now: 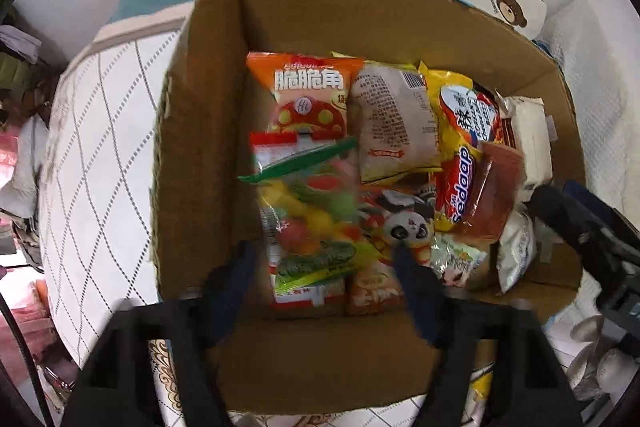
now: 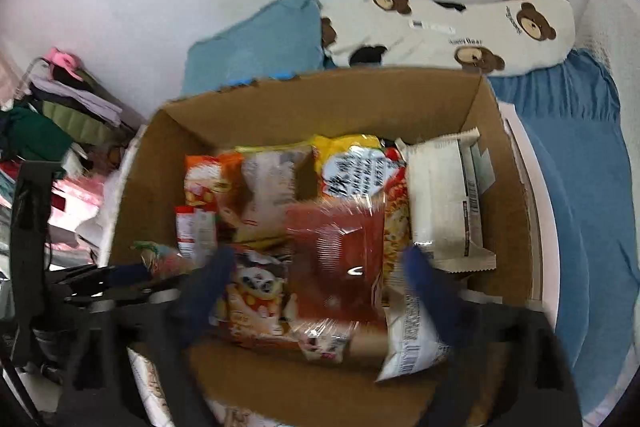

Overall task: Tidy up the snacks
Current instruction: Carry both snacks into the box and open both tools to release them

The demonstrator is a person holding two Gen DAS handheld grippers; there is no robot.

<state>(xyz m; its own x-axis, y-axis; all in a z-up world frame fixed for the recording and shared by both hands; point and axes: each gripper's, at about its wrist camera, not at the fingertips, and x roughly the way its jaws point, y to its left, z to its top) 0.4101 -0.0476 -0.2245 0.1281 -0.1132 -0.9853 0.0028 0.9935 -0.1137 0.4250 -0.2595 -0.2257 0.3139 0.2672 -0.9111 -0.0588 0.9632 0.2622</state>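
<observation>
An open cardboard box (image 1: 320,7) (image 2: 320,99) holds several snack packs. My left gripper (image 1: 322,259) hangs over its near-left part, jaws wide. A blurred clear bag of coloured gummies (image 1: 308,211) lies beneath and between the fingers; neither pad touches it. My right gripper (image 2: 320,259) is open over the box's near middle. A blurred red packet (image 2: 336,259) sits between its fingers, clear of both pads. Around them lie an orange snack bag (image 1: 304,87), a yellow noodle pack (image 1: 460,131), a panda bag (image 2: 256,291) and a white packet (image 2: 444,195).
The box stands on a white quilted mattress (image 1: 100,147). Behind it lie a blue pillow (image 2: 256,43) and a bear-print pillow (image 2: 460,27); a blue sheet (image 2: 580,167) is on the right. A clothes pile (image 2: 60,107) sits at the left.
</observation>
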